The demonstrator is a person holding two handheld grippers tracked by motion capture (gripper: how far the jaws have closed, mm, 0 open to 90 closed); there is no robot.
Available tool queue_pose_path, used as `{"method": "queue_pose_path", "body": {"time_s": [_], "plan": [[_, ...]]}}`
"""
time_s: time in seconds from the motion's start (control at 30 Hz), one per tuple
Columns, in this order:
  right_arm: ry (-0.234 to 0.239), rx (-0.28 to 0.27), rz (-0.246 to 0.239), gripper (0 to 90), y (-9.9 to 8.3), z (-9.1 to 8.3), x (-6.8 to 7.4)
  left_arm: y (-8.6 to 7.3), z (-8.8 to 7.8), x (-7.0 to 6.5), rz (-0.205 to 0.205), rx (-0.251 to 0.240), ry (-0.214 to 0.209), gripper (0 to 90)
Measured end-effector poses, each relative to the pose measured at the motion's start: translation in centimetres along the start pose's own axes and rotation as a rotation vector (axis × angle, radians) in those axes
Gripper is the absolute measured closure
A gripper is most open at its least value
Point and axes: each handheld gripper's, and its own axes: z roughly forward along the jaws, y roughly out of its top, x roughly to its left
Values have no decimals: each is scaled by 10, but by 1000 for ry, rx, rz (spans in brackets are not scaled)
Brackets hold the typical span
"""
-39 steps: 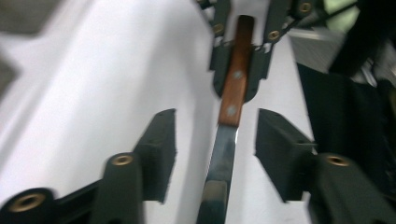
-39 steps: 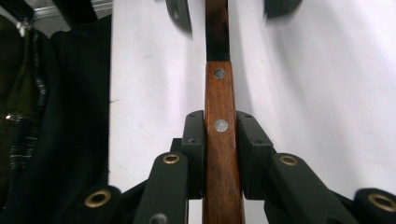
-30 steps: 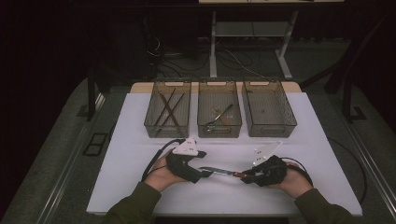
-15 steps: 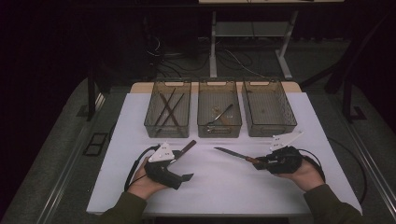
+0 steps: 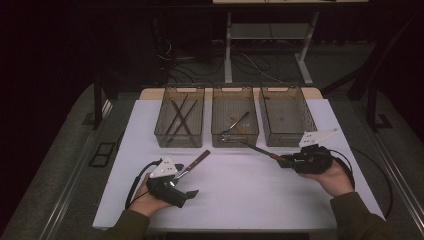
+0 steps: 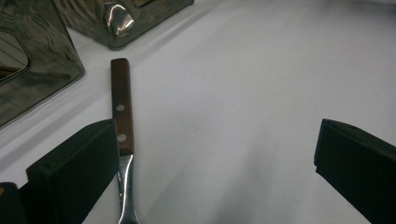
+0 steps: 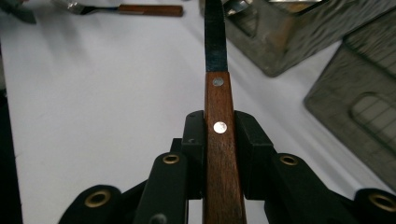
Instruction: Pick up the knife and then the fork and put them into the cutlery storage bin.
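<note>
Right hand-held gripper (image 5: 281, 161) clamps knife (image 7: 219, 140) by handle, blade aimed at middle bin (image 5: 235, 136) near worktop's far edge; could snag mesh rim. Left hand-held gripper (image 5: 186, 186), jaws just opened wide, empty; fork (image 6: 122, 140) lies released near front-left corner, could get nudged.

I see three bins in a row at the table's (image 5: 230, 200) far edge; taking the middle bin (image 5: 235, 117) as landmark, the fork (image 5: 192, 165) lies before it to the left, the knife (image 5: 255, 148) before it to the right
</note>
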Motion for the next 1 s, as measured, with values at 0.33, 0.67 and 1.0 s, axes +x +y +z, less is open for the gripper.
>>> {"method": "queue_pose_path", "body": {"time_s": [0.33, 0.67, 1.0], "plan": [[-67, -70, 79, 751, 9, -11, -17, 1, 1, -2, 7, 9, 6, 8], [-138, -105, 125, 750, 12, -19, -29, 1, 2, -3, 7, 10, 6, 11], [-209, -129, 143, 751, 22, -29, -45, 0, 2, -3, 1, 9, 6, 11]]}}
